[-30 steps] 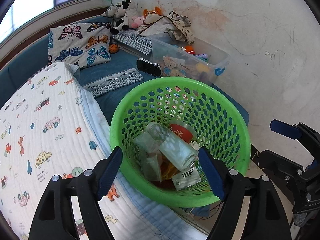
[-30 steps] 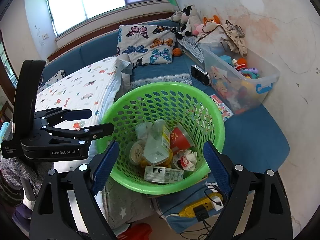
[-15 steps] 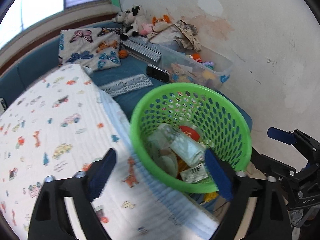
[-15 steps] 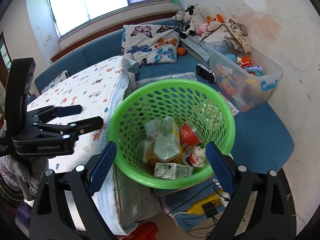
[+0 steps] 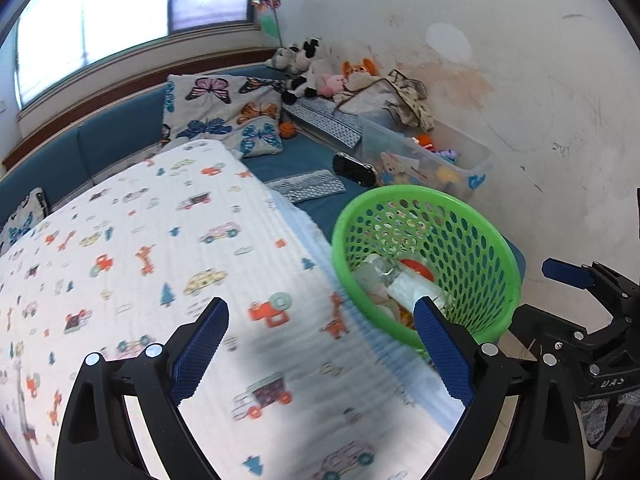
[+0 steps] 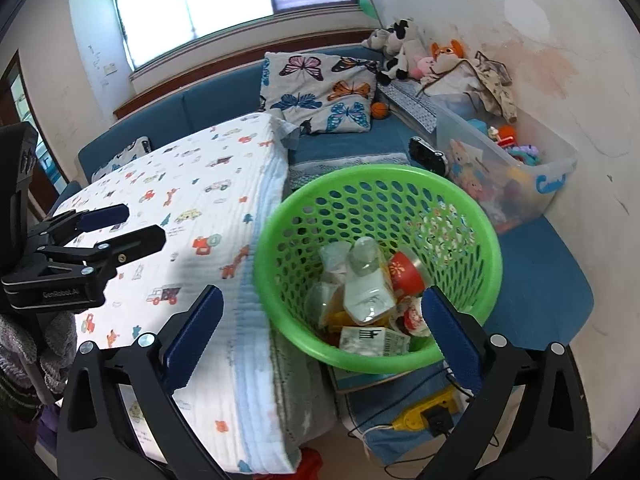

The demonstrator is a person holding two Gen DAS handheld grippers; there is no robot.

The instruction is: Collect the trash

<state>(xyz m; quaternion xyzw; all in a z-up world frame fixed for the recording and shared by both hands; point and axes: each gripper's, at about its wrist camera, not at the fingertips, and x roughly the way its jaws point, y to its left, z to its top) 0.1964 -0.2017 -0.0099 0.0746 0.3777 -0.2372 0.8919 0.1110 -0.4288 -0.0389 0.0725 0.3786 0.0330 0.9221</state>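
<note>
Right wrist view: green basket (image 6: 472, 216) sits at the edge of the bed, off the side of the white car-print blanket (image 6: 208, 200), resting on the blue cushion (image 6: 536, 280) near the wall. Inside the basket: a clear plastic bottle (image 6: 366, 280), a red cup (image 6: 406, 270), a white carton with a barcode (image 6: 374, 340), crumpled wrappers (image 6: 412, 316). Right gripper (image 6: 320, 316) hovers over the near rim of the basket, fingers (image 6: 194, 330) spread very wide and opening, nothing between them, nothing held. Left gripper (image 6: 120, 226) shows at the left edge of this view over the blanket, empty. Left wrist view: left gripper (image 5: 320, 344) is above the blanket (image 5: 160, 240), fingers (image 5: 200, 346) spread wide, empty, right fingertip overlapping the basket (image 5: 476, 224) rim in the picture; touching or not, cannot tell. Basket sits at the blanket's right edge, bottle (image 5: 416, 288) and red cup (image 5: 416, 266) visible inside. Right gripper (image 5: 576, 276) shows at the right edge of this view, beside the basket. Behind the basket along the wall: clear toy bin (image 6: 556, 168), a black handheld device (image 6: 426, 154) on the cushion, butterfly pillow (image 6: 320, 92), plush toys (image 6: 400, 46) in the corner. Yellow power strip (image 6: 424, 420) with cables on the floor below the basket.
</note>
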